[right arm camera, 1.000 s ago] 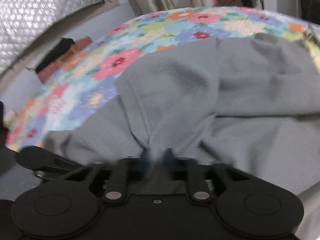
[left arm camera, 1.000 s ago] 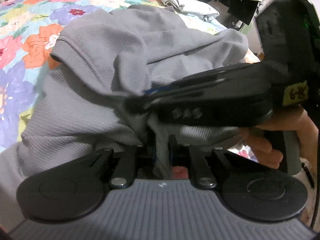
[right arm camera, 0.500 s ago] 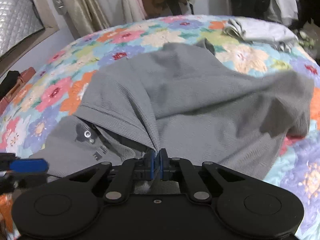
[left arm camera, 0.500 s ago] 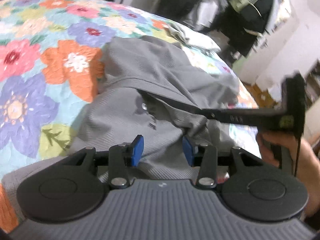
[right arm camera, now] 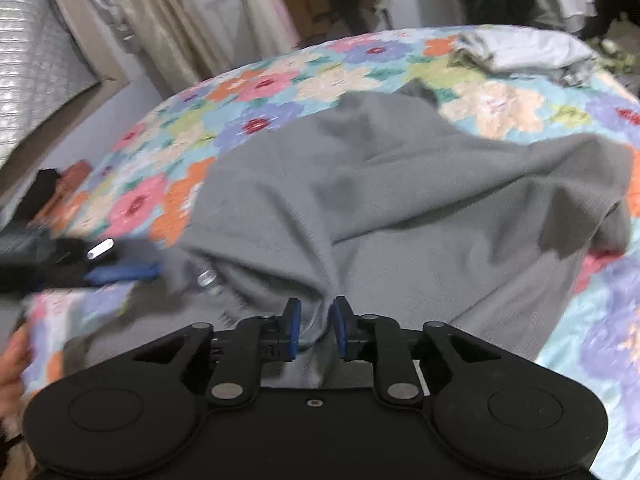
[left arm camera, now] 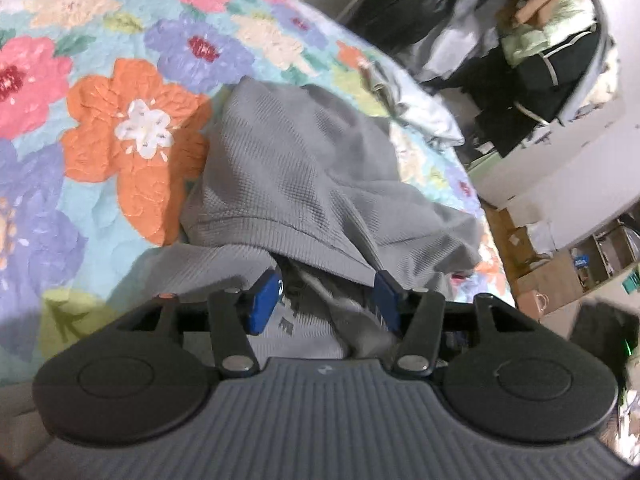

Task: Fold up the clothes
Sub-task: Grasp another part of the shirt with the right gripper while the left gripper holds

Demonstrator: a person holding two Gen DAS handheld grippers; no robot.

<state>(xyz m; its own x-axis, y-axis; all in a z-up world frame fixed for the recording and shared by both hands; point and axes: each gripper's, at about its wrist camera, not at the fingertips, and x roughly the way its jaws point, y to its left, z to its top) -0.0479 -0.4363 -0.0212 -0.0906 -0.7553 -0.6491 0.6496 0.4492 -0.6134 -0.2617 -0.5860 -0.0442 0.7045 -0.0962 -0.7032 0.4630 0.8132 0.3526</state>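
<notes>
Both grippers release the grey waffle-knit garment (left arm camera: 304,176).
Left gripper (left arm camera: 326,300) jaws now wide; right gripper (right arm camera: 314,328) narrowly parted, cloth bunched between; fold laid at frame centre.

Left gripper (left arm camera: 326,300): blue pads (left arm camera: 262,302) wide apart, nothing pinched between them. Points forward and down. In right view it shows at left edge (right arm camera: 120,272), blurry, low and off to side of right gripper.

Right gripper (right arm camera: 314,330): pads (right arm camera: 291,332) a little apart, small gap between them. Points forward and down.

Bit of bare hand (right arm camera: 12,360) at left edge of right view, blurry.
</notes>
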